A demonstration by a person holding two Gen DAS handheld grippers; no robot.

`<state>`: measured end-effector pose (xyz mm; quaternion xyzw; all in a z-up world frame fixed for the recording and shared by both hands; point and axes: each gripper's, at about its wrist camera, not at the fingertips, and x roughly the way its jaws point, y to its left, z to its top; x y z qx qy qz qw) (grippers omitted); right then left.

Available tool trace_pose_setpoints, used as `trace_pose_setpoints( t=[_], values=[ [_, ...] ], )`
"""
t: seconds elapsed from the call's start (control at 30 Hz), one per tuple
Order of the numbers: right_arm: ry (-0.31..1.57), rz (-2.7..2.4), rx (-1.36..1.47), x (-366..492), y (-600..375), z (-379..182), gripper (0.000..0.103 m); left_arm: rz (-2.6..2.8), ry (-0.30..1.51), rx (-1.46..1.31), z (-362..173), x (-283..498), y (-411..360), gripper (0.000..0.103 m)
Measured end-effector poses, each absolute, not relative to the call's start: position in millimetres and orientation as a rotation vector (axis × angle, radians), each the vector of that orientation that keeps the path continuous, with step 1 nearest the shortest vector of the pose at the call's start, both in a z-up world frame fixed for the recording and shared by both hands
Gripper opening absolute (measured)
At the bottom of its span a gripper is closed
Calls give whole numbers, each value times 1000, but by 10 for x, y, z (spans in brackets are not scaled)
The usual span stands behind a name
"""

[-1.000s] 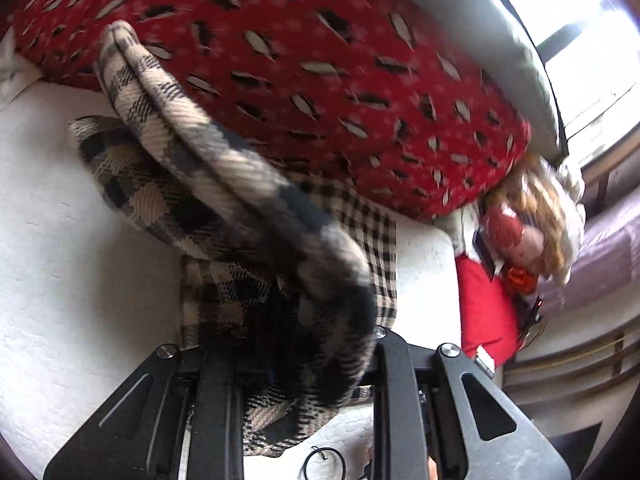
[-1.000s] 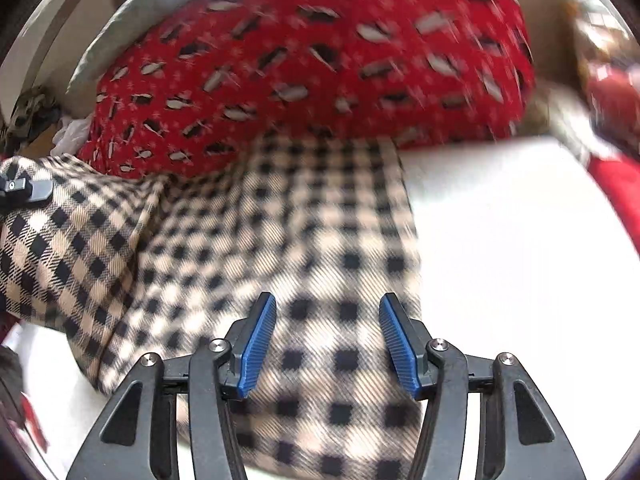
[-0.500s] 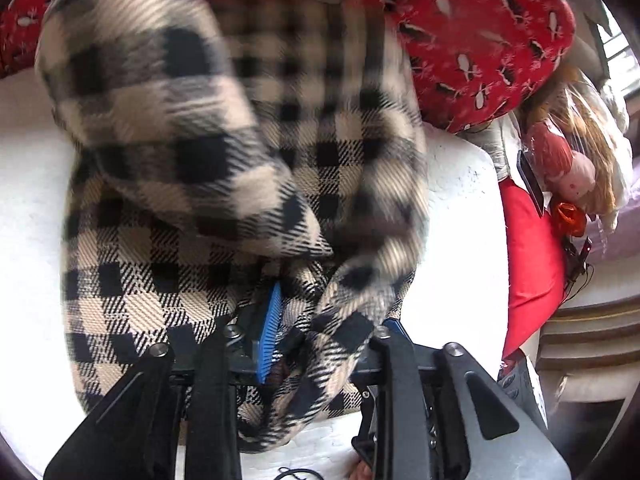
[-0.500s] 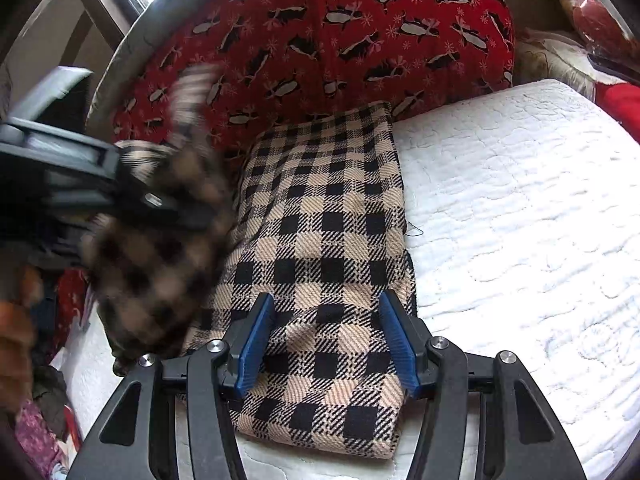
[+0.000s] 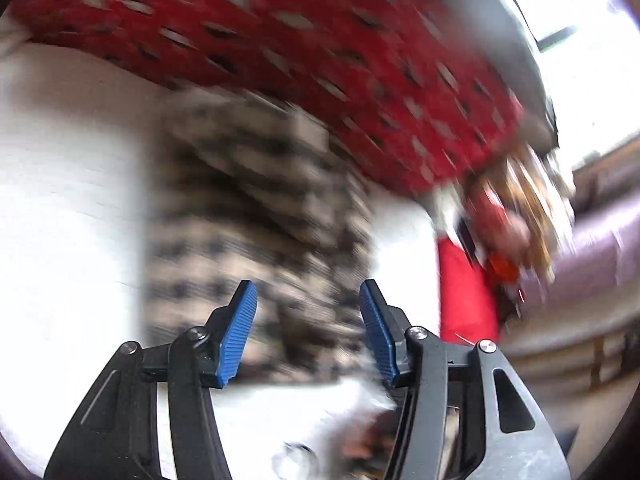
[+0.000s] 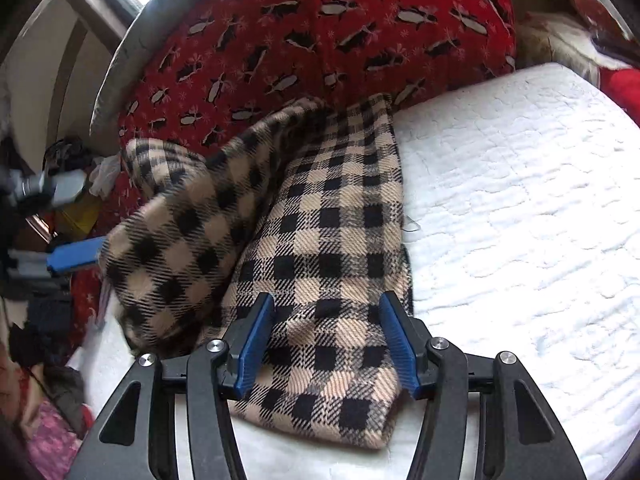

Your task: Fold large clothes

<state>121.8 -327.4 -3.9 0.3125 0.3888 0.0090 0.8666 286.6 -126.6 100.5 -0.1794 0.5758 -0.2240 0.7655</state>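
Observation:
A beige-and-black plaid garment (image 6: 332, 220) lies lengthwise on the white quilted bed (image 6: 520, 200), with a looser fold bunched on its left side (image 6: 176, 248). My right gripper (image 6: 326, 298) hovers over the near end; its jaws are closing, the plaid lies between them, and the pads are not pressing on it. In the blurred left wrist view my left gripper (image 5: 307, 286) is opening above the plaid garment (image 5: 248, 216), with nothing in its grip. One of its blue pads (image 6: 74, 258) shows at the left edge of the right wrist view, just beside the bunched fold.
A large red pillow with a penguin print (image 6: 320, 20) lies against the garment's far end. A doll-like toy (image 5: 516, 208) and a red cloth (image 5: 464, 288) sit beyond the bed's right side. Dark clutter (image 6: 40, 360) crowds the bed's left side.
My left gripper has let go of the plaid fold it held and opened; the fold now lies bunched on the garment. The right gripper's jaws have narrowed slightly.

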Motion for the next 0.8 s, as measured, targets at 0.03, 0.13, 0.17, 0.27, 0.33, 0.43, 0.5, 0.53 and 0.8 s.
trace_pose_setpoints(
  t=[0.03, 0.13, 0.17, 0.27, 0.33, 0.43, 0.5, 0.53, 0.8],
  values=[
    [772, -8, 670, 1185, -3354, 69, 52, -436, 1251, -397, 951, 2913, -1137, 52],
    [644, 0, 699, 1202, -3535, 500, 55, -335, 1319, -462, 607, 3046, -877, 52],
    [646, 46, 689, 1299, -3520, 622, 59, -320, 1352, -488, 476, 3060, -831, 52],
    [698, 171, 637, 1567, -3298, 775, 73, -324, 1403, -561, 206, 3029, -727, 52],
    [822, 188, 521, 1740, -3022, 718, 78, -333, 1406, -583, 161, 3008, -714, 52],
    [967, 114, 345, 1843, -2689, 481, 71, -344, 1387, -564, 211, 3017, -699, 52],
    [1009, 154, 318, 1807, -2609, 318, 7, -363, 1377, -560, 256, 3045, -735, 52],
    [1012, 144, 365, 1769, -2668, 259, 4, -363, 1376, -543, 279, 3049, -757, 52],
    [956, 15, 679, 1499, -3322, 233, 15, -376, 1382, -408, 86, 3015, -1057, 56]
  ],
)
